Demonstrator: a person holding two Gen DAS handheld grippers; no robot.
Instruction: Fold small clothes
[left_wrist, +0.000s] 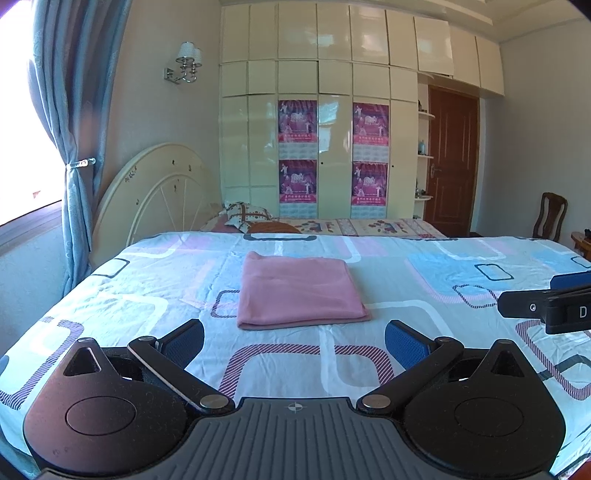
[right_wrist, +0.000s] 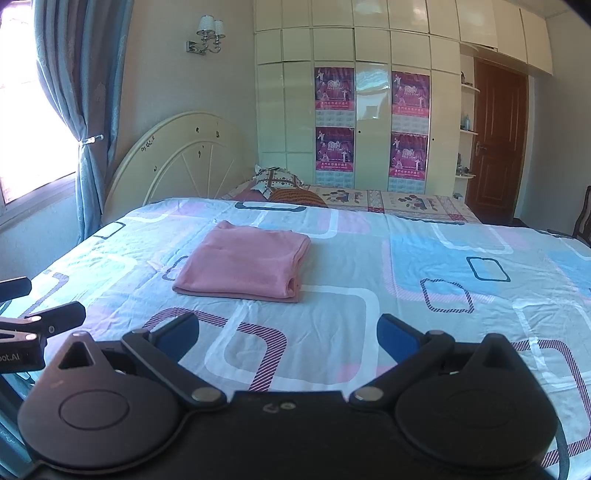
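Nearest the cameras, the left gripper (left_wrist: 294, 341) and the right gripper (right_wrist: 288, 334) hover above the near edge of a patterned bedsheet (left_wrist: 406, 288), both with jaws spread wide and holding nothing. Beyond them, a pink garment (left_wrist: 299, 290) lies folded into a flat rectangle around the middle of the sheet, well clear of either claw. It looks light, soft and limp, likely to sag unless taken at a corner or along its layered right-hand edge. Its long axis appears to run away from the near edge, toward the wardrobe (left_wrist: 332, 129) at the back.
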